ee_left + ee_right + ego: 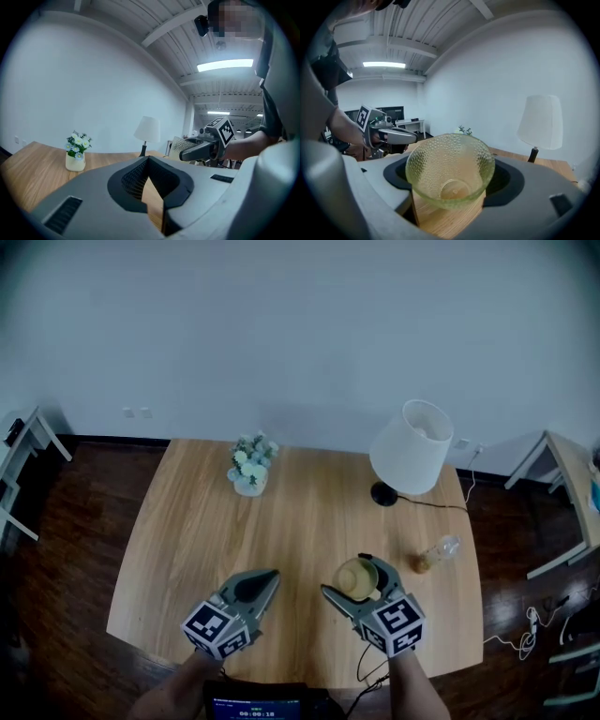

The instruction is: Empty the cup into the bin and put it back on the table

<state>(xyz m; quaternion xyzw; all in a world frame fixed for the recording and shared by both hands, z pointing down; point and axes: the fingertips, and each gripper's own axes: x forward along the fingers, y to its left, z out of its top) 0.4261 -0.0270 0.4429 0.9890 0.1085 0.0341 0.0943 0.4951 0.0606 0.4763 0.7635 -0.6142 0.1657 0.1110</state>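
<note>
A yellowish dimpled glass cup (pixel 357 577) sits between the jaws of my right gripper (pixel 355 580), which is shut on it just over the near part of the wooden table (pixel 309 512). In the right gripper view the cup (pixel 450 171) stands upright in the right gripper (pixel 452 177), and its inside looks empty. My left gripper (pixel 265 579) hovers to its left with jaws together and nothing in them; the left gripper (pixel 147 161) shows only table beyond its tips. No bin is in view.
A white lamp (pixel 412 448) with a black base stands at the table's back right, a small flower pot (pixel 251 465) at the back middle. A clear bottle (pixel 438 553) lies near the right edge. Another desk (pixel 572 484) stands off to the right over dark floor.
</note>
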